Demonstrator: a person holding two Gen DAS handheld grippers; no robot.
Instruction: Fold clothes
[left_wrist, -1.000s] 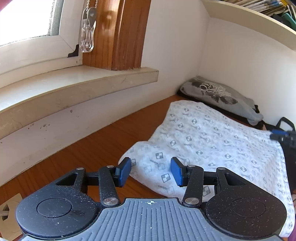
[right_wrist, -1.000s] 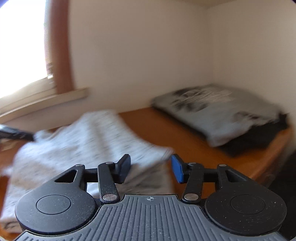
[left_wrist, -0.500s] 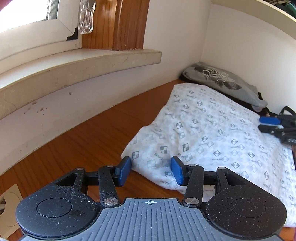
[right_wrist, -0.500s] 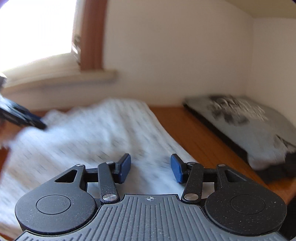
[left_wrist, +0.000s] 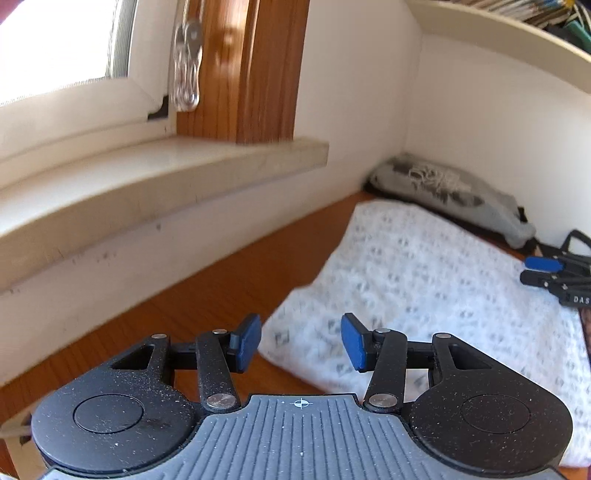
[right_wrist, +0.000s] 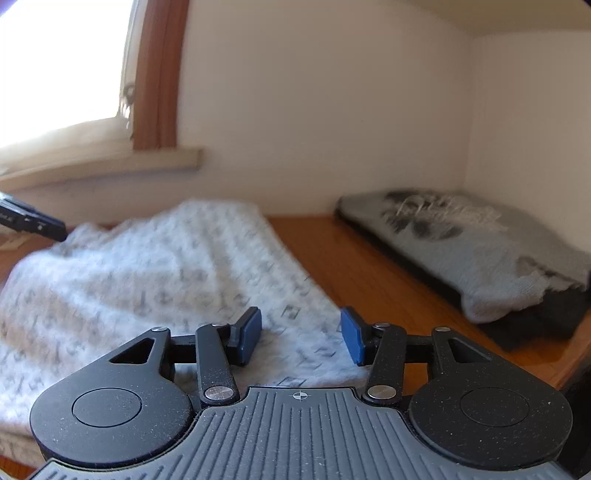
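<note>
Parted right tongs (right_wrist: 301, 334) over white patterned garment (right_wrist: 155, 280) on wooden table (right_wrist: 354, 266)

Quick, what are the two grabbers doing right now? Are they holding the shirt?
Left gripper: open, holding nothing.
Right gripper: open, nothing held, over the white patterned shirt.

A white garment (left_wrist: 436, 280) printed with small grey square marks lies spread on a wooden desk (left_wrist: 221, 295), folded into a rough rectangle with soft, slightly puffed edges. Its surface ripples a little and one near corner points toward 7 o'clock. Toward 1 o'clock, against the corner of the walls, a grey garment (right_wrist: 461, 236) with a dark and white print lies folded flat on top of a black folded piece (right_wrist: 535, 321).
</note>
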